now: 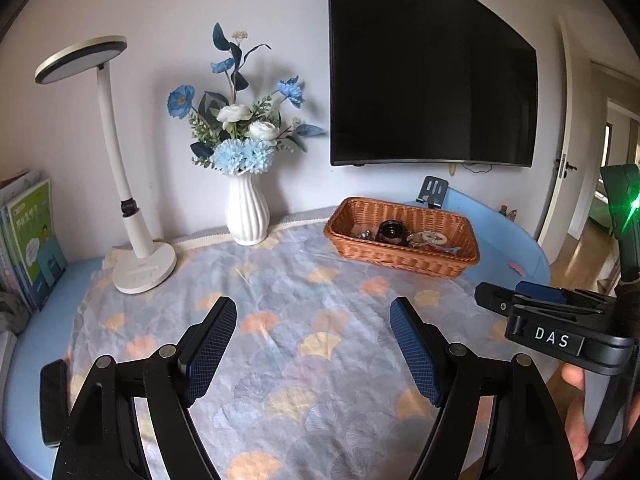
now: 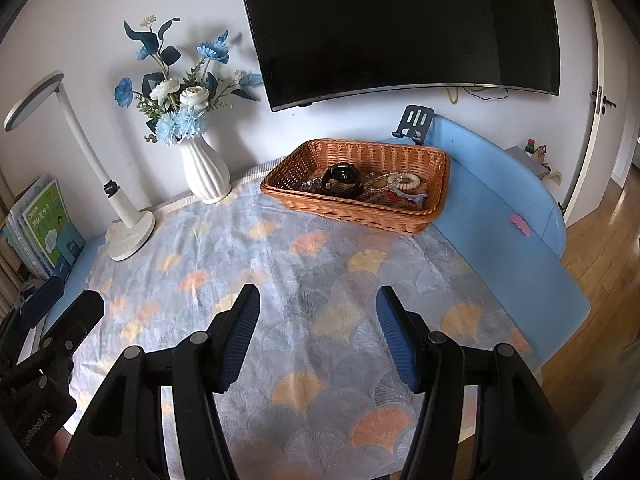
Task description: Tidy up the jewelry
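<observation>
Your table's pretty busy along the back: one white desk lamp [image 2: 120, 196], one white ribbed vase [image 2: 206, 174] with blue and white flowers, a row of books [image 1: 30, 240] on the left, and a phone stand [image 2: 416, 122] behind the basket. A black TV [image 2: 400, 24] hangs on the wall above.

Nothing sits between your grippers and the one wicker basket [image 2: 356, 210]; only the patterned cloth [image 2: 312, 280] lies there. The basket sits at the far right of the cloth, long axis running left-right and angled a bit away. The jewelry [image 2: 384, 190] is piled inside it: a black watch-looking thing [image 2: 342, 178], a beaded bracelet, some tangled bits I can't count.

Your left gripper [image 1: 312, 344] and right gripper [image 2: 318, 332] are both spread wide, holding nothing, hovering over the cloth's near side.
</observation>
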The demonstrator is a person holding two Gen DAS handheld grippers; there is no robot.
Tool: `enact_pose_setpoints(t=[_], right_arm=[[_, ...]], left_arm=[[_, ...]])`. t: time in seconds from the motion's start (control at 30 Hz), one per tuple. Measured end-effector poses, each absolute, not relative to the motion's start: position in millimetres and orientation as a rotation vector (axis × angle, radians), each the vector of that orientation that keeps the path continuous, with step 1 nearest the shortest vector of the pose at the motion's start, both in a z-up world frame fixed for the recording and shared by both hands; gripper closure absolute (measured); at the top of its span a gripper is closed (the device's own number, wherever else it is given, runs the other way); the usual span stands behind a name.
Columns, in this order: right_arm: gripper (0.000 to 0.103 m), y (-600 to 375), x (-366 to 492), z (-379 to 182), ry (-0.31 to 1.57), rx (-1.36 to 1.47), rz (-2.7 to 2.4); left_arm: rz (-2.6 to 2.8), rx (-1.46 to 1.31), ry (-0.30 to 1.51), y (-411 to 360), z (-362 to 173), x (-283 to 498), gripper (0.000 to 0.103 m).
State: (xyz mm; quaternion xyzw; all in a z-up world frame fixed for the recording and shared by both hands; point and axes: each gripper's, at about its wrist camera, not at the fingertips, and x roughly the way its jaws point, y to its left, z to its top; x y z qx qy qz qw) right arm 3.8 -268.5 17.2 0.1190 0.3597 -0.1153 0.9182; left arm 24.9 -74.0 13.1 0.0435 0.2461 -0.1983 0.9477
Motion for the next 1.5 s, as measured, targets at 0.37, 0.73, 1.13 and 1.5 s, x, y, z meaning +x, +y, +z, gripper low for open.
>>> enact_pose_setpoints(t=[0.37, 0.73, 1.13, 1.5], right_arm=[[0.040, -266.3, 4.6, 16.4, 0.744, 0.246, -0.233], [0.040, -267.3, 4.7, 16.3, 0.748, 0.246, -0.224], [0.040, -267.2, 5.5, 15.3, 0.748, 0.235, -0.237], [0.040, -264.1, 7.6, 12.8, 0.756, 0.223, -0.227]], left_arm=[[-0.402, 0.093, 0.502, -75.1, 12.1, 23.2, 0.023], [-0.409, 0.096, 0.509, -76.5, 11.3, 21.9, 0.023], [-0.427, 0.094, 0.533, -78.3, 7.6, 23.4, 0.023], [-0.433, 0.096, 0.541, -77.7, 4.6, 25.8, 0.023]])
